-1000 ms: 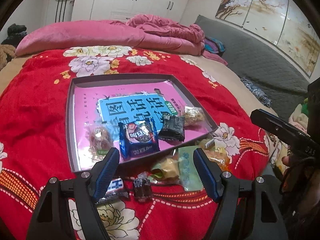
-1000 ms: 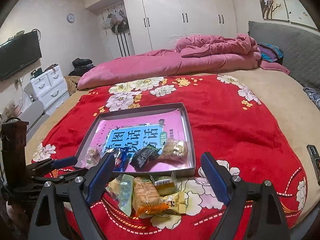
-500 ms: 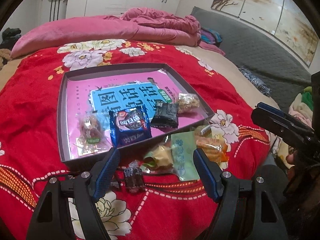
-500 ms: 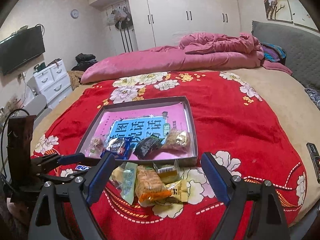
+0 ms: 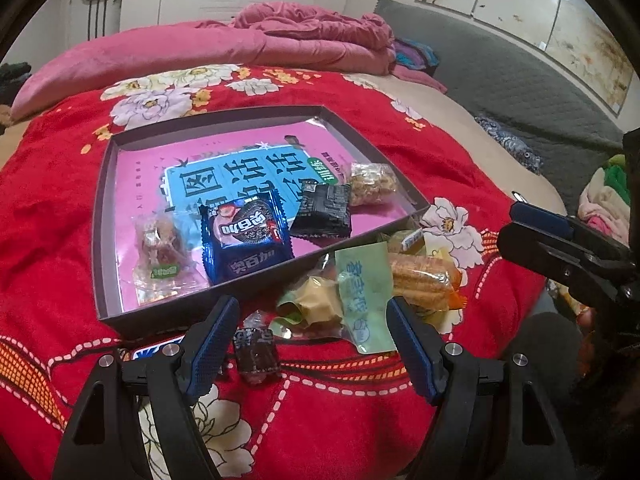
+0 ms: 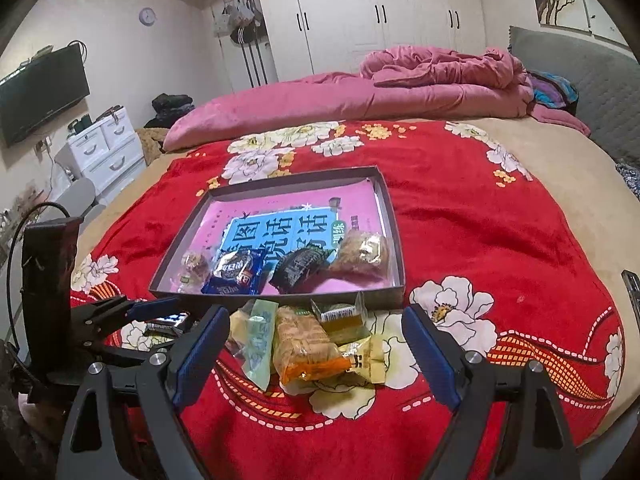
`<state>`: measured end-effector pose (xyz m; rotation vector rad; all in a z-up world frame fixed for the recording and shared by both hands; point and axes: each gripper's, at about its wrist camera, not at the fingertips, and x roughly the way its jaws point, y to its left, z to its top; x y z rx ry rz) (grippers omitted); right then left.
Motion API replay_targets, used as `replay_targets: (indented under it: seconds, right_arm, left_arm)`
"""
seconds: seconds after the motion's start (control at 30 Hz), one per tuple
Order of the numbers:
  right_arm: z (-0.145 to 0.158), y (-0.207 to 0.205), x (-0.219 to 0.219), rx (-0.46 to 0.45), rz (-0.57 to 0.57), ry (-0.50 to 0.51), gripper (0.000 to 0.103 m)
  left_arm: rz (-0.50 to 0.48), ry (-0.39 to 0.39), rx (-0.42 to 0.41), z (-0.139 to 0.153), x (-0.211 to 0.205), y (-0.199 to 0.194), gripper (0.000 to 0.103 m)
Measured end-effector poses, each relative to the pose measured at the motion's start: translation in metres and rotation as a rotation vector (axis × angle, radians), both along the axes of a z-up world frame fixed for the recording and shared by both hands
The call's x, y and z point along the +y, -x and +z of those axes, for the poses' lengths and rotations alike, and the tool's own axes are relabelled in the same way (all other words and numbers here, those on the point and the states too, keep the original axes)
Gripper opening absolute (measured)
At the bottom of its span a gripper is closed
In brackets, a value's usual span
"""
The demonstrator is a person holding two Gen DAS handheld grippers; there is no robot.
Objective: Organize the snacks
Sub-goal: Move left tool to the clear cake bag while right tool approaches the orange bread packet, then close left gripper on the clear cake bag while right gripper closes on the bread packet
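A shallow dark tray [image 5: 105, 216] [image 6: 394, 240] with a pink liner lies on the red blanket. It holds a blue cookie pack [image 5: 244, 236], a black pack [image 5: 324, 210], a clear candy bag [image 5: 160, 248] and a nut bar [image 5: 370, 182]. Loose snacks lie in front of it: a pale green packet [image 5: 360, 292] [image 6: 256, 336], an orange pack [image 6: 304, 348], a dark candy [image 5: 256, 350] and a white-blue bar [image 6: 170, 320]. My left gripper [image 5: 312, 344] is open just above the dark candy. My right gripper [image 6: 316, 356] is open over the loose pile.
The red flowered blanket [image 6: 480, 220] covers the bed, with a pink quilt [image 6: 360, 92] behind. A grey headboard [image 5: 520, 76] is at the right. A white drawer unit [image 6: 104, 148] and a TV [image 6: 40, 92] stand at the left.
Both grippers have moved closer to the loose snacks in front of the tray. The left one dropped toward the dark candy. The snacks have not moved.
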<state>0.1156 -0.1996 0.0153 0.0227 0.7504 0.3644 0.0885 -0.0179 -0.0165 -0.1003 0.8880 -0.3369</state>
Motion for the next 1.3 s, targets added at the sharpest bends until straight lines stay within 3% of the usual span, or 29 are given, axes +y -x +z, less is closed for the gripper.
replay_targets:
  seconds: [0.63,0.77,0.93,1.07,1.3]
  right_arm:
    - [-0.04,-0.017,0.001,0.095,0.031,0.038,0.088]
    - [-0.045,-0.021,0.004,0.114,0.053,0.021,0.087]
    - [-0.053,-0.027,0.002,0.15,0.077,-0.019,0.07]
    - [-0.057,-0.028,0.005,0.173,0.104,-0.04,0.055]
    - [-0.066,-0.027,0.02,0.196,0.162,-0.034,0.052]
  left_arm:
    - [-0.041,-0.063,0.064,-0.024,-0.015,-0.021,0.078]
    - [-0.054,-0.059,0.069,-0.026,-0.016,-0.023,0.066]
    - [-0.07,-0.057,0.077,-0.028,-0.018,-0.026,0.055]
    - [-0.069,-0.054,0.086,-0.031,-0.016,-0.03,0.054]
    - [-0.053,-0.012,0.116,-0.035,-0.007,-0.036,0.054]
